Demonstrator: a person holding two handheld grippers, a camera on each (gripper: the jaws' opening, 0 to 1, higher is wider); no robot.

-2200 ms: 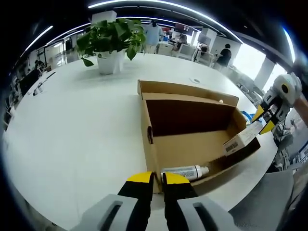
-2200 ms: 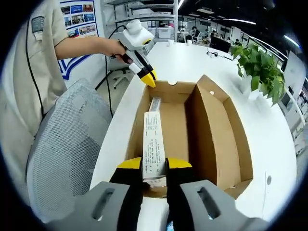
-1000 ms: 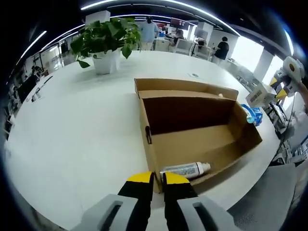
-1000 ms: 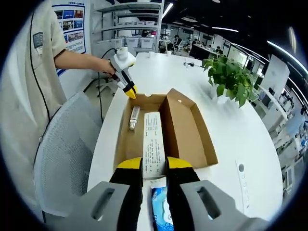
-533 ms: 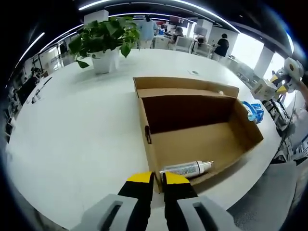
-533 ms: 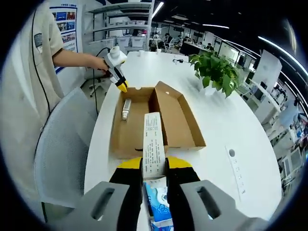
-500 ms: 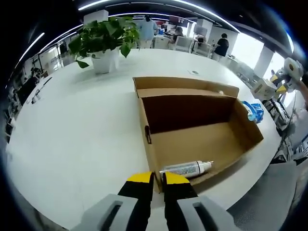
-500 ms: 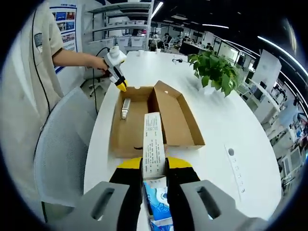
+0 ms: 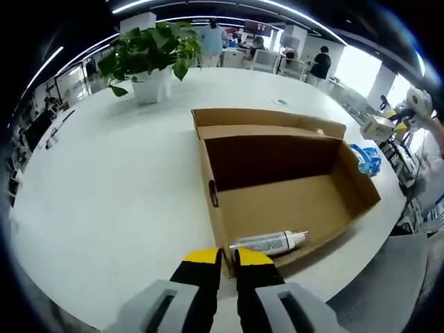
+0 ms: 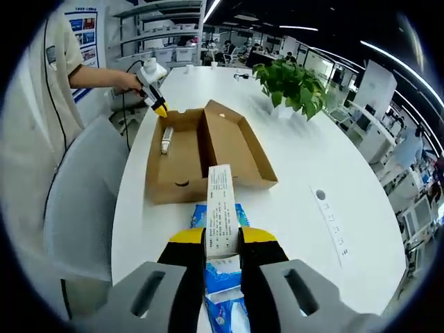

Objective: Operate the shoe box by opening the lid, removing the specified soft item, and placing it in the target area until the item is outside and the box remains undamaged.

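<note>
Above the blue pack (image 10: 223,277), right tongs (image 10: 223,244) clamp carton (image 10: 221,208); left tongs (image 9: 219,257) clenched.

In the left gripper view, the left gripper (image 9: 223,258) rises from the bottom middle of the frame: two black jaws capped with bright yellow tips, set on a pale grey moulded body with a slotted opening on each side. The right gripper (image 10: 223,239) at the bottom of the right gripper view has the same build: yellow tips, black jaws, grey slotted shoulders. At the left edge of that view stands the person (image 10: 31,104), wearing a light beige short-sleeved shirt with a small dark patch on the sleeve (image 10: 52,54) and a thin dark line down the front.
</note>
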